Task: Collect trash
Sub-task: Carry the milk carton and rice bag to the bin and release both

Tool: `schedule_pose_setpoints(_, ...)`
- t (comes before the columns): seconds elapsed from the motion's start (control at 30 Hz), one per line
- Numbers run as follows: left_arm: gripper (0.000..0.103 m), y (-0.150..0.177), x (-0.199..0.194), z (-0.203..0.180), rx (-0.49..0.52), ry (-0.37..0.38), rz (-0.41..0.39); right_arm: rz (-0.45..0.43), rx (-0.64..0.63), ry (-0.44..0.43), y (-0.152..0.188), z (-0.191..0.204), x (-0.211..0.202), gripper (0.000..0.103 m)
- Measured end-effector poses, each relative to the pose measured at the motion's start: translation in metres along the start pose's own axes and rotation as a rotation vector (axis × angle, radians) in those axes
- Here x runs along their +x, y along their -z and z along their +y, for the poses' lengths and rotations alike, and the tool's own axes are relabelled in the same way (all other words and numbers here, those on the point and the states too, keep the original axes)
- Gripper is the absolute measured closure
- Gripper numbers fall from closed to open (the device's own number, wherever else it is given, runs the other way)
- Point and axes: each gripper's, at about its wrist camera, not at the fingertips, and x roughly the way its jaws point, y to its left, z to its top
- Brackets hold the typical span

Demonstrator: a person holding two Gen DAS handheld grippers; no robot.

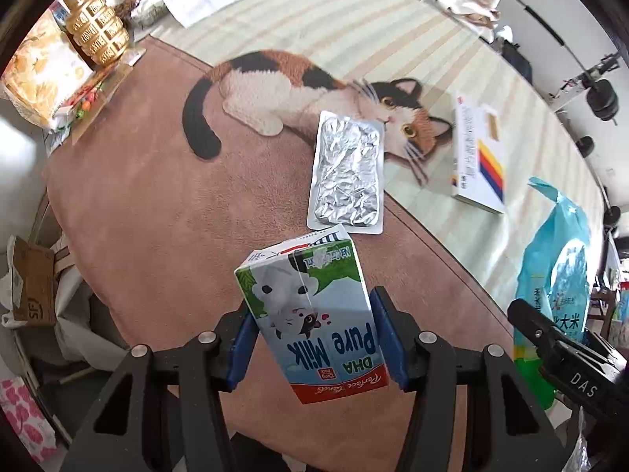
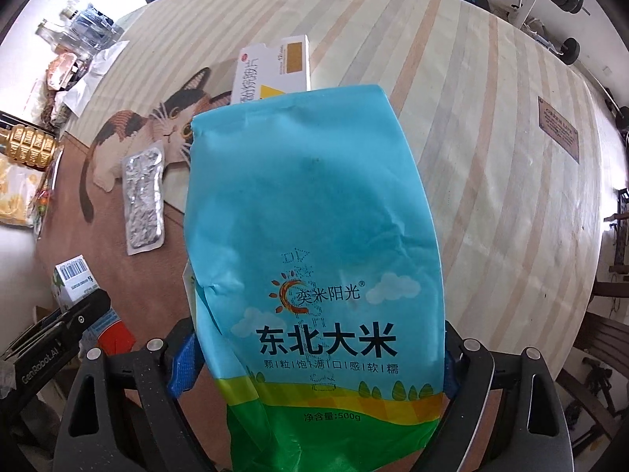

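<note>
- Left gripper (image 1: 314,338) clamps a milk carton (image 1: 310,314), lifted above the table (image 1: 149,204).
- Right gripper (image 2: 314,358) grips a blue rice bag (image 2: 310,236), raised.
- Foil pack (image 1: 348,175) and white box (image 1: 477,157) lie on the table, apart.

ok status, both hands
Left gripper shut on milk carton. Right gripper shut on rice bag. Foil pack and pill box on the table, nothing in the way.

Blue-green rice bag (image 2: 314,236) – calico-cat tablecloth (image 1: 393,59) w/ beige stripes
</note>
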Motion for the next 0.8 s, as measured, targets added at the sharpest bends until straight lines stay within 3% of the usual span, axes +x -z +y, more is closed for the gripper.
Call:
schedule_pose_setpoints(0.13, 0.051, 0.027, 0.002, 0.005, 0.026, 0.056, -0.058, -0.044, 0.013, -0.013, 0.028, 0.014, -0.034, 0.011)
schedule_pose_setpoints(0.23, 0.051, 0.05, -0.022, 0.033, 0.05, 0.104, -0.094, -0.086, 0.032, -0.017, 0.059, 0.03, -0.058, 0.011)
schedule_pose_setpoints(0.43, 0.051, 0.1, -0.035, 0.078, 0.1, 0.192, -0.12, -0.152, 0.093, -0.035, 0.151, 0.073, -0.1, 0.011)
schedule_pose_setpoints(0.57, 0.051, 0.14, -0.039, 0.112, 0.107, 0.237, -0.085, -0.142, 0.138, -0.075, 0.216, 0.103, -0.096, 0.011)
schedule_pose_setpoints(0.8, 0.051, 0.202, -0.003, 0.157, 0.08, 0.245, 0.044, -0.003, 0.137, -0.127, 0.323, 0.142, -0.048, 0.011)
